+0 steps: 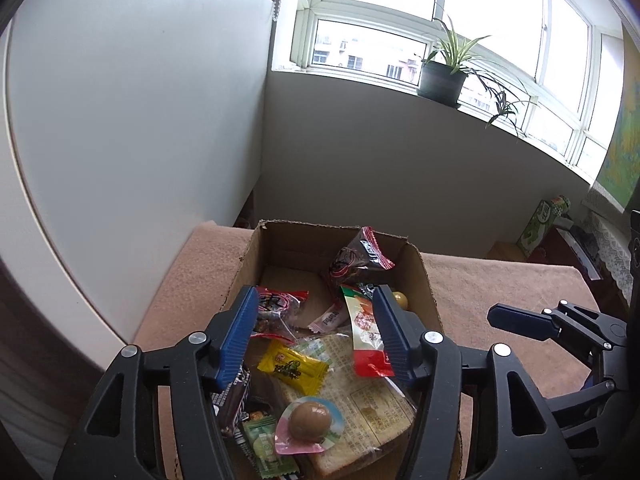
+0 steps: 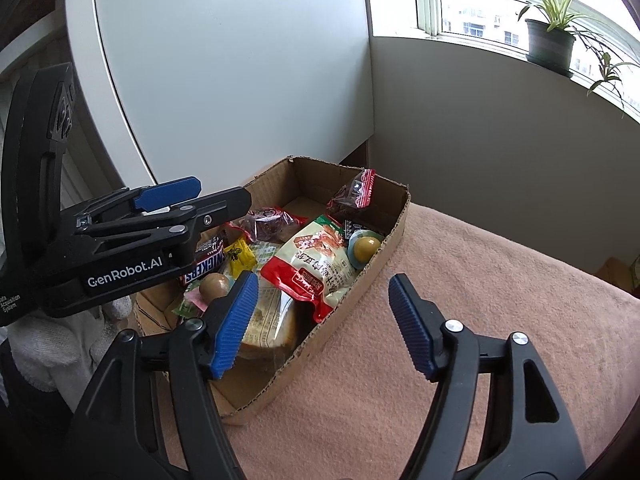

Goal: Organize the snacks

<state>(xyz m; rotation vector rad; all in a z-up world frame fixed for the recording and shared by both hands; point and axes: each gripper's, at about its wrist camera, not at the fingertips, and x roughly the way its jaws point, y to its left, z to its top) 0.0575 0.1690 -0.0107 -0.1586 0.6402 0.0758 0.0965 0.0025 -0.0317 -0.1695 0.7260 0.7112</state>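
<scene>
Both tongs, left (image 1: 316,334) and right (image 2: 324,322), gape wide, empty, beside the snack box (image 2: 376,280).

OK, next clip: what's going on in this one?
A person holds two grippers over a cardboard box of mixed snacks on a pink-covered surface. The left gripper is open above the box, over the yellow candy and the wrapped bread, gripping nothing. The right gripper is also open and empty, beside the box's near edge. The red and white packet and the Snickers bar lie inside.
</scene>
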